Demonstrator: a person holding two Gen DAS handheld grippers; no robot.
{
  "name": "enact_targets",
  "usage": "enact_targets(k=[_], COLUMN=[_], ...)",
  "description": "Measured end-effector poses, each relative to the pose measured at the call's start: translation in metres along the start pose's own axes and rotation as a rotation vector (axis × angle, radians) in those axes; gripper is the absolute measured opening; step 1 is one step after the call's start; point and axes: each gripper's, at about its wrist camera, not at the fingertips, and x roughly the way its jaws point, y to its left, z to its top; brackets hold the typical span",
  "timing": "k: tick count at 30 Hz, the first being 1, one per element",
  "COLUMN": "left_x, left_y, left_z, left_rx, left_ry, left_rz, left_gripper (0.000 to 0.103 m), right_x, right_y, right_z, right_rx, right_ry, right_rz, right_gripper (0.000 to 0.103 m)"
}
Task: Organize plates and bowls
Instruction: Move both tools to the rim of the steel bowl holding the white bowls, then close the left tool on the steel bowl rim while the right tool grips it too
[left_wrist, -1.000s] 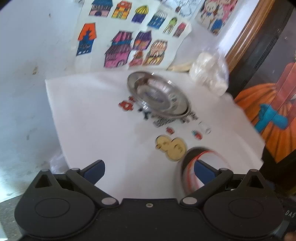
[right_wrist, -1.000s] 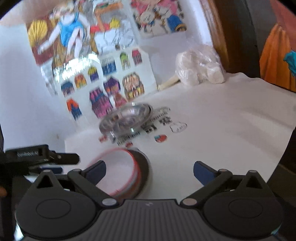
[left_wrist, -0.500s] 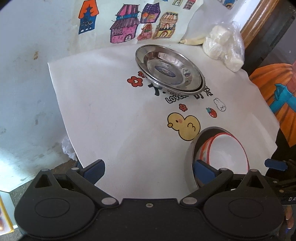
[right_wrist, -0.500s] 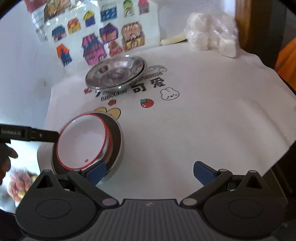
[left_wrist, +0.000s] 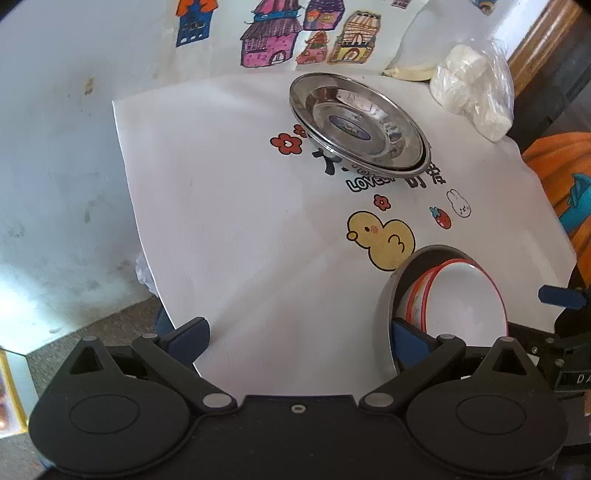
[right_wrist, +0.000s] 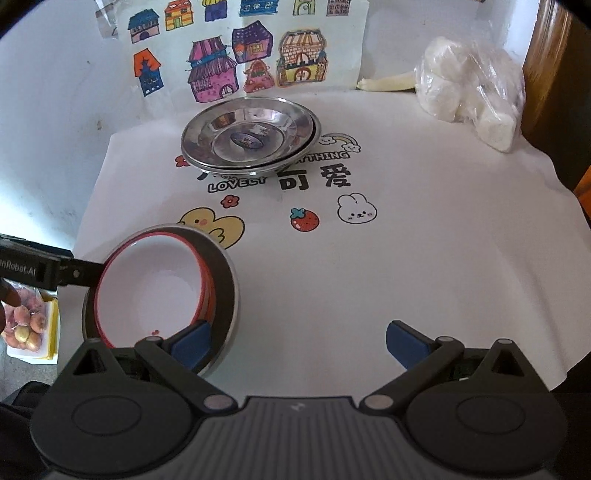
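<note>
Stacked steel plates (left_wrist: 358, 123) (right_wrist: 249, 134) sit at the back of the white printed cloth. White red-rimmed bowls (left_wrist: 463, 297) (right_wrist: 151, 293) are nested inside a steel bowl (left_wrist: 384, 314) (right_wrist: 225, 273) near the cloth's front edge. My left gripper (left_wrist: 299, 334) is open and empty, its right finger beside the steel bowl's rim. My right gripper (right_wrist: 299, 339) is open and empty, its left finger in front of the steel bowl. The left gripper also shows in the right wrist view (right_wrist: 55, 271) at the bowls' left side.
A plastic bag of white lumps (left_wrist: 472, 88) (right_wrist: 469, 92) lies at the back right. House drawings (right_wrist: 229, 62) hang on the wall behind. A tray of fruit (right_wrist: 26, 325) sits on the floor at the left. The cloth's edge (left_wrist: 147, 258) drops off at the left.
Both cameras have steadied and tilted down towards the table. The bowl stack now sits in clear view between the two grippers. Both grippers stay open.
</note>
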Motion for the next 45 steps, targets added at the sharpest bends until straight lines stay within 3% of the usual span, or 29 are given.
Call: enact_targets(k=[9,13,15,20,23,28,37,43,45], left_x=[0.008,0.009,0.009,0.009,0.008,0.007,0.0,-0.002,-0.002], left_y=[-0.02,-0.022,-0.023,-0.023,-0.024,-0.021,-0.024,-0.023,-0.022], left_z=[-0.001,-0.001,0.0,-0.001,-0.001,-0.002,-0.003,-0.006,-0.008], left_rx=[0.114,0.077,0.063,0.05,0.058,0.029,0.054,0.039,0.022], left_ry=[0.029,0.035,0.036,0.039,0.033,0.015,-0.014,-0.038,-0.044], left_rz=[0.09,0.11,0.119,0.127,0.112,0.102,0.059,0.02,-0.007], left_gripper=[0.102,0.102,0.102,0.102,0.098,0.097,0.08,0.067,0.058], right_x=[0.013,0.016,0.016,0.012,0.012,0.019,0.021,0.022,0.022], right_y=[0.006,0.004,0.004,0.006,0.006,-0.002,0.009,0.008,0.006], right_z=[0.002,0.002,0.002,0.003,0.004,0.003,0.005,0.003,0.001], right_rx=[-0.05,-0.043,-0.047,-0.048,-0.035,0.033,0.038,0.086,0.114], right_ry=[0.029,0.028,0.027,0.036,0.042,0.066,0.079,0.081,0.077], right_rz=[-0.037,-0.032,-0.021,0.041,0.072,0.13,0.175,0.178,0.184], right_gripper=[0.103,0.102,0.098,0.074,0.065,0.062,0.034,0.034,0.034])
